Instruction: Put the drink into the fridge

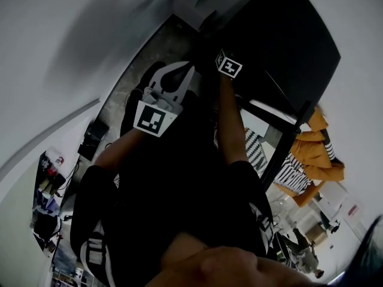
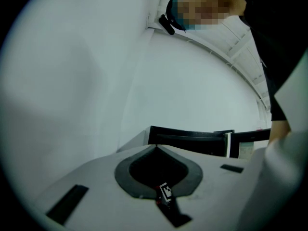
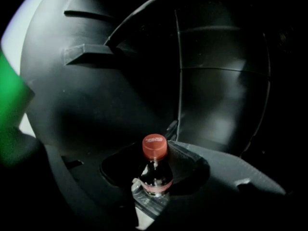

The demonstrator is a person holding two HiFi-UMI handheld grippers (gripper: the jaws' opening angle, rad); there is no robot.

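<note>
The drink is a small bottle (image 3: 155,173) of dark cola with a red cap (image 3: 154,146). In the right gripper view it stands upright between the jaws of my right gripper (image 3: 164,146), which is shut on its body. Around it is the dark inside of the black fridge (image 1: 281,46), with ribs and shelf edges (image 3: 86,49) showing. In the head view, the right gripper's marker cube (image 1: 228,64) is at the fridge's opening and the bottle is hidden. My left gripper (image 1: 173,79) is held lower and to the left, shut and empty (image 2: 156,147).
A white wall (image 2: 86,81) fills the left gripper view, with the fridge's black edge (image 2: 192,138) past the jaw tips. Orange and striped cloth (image 1: 308,157) shows at the right of the fridge's frame. A cluttered surface (image 1: 51,184) lies at the far left. My own dark clothing fills the centre.
</note>
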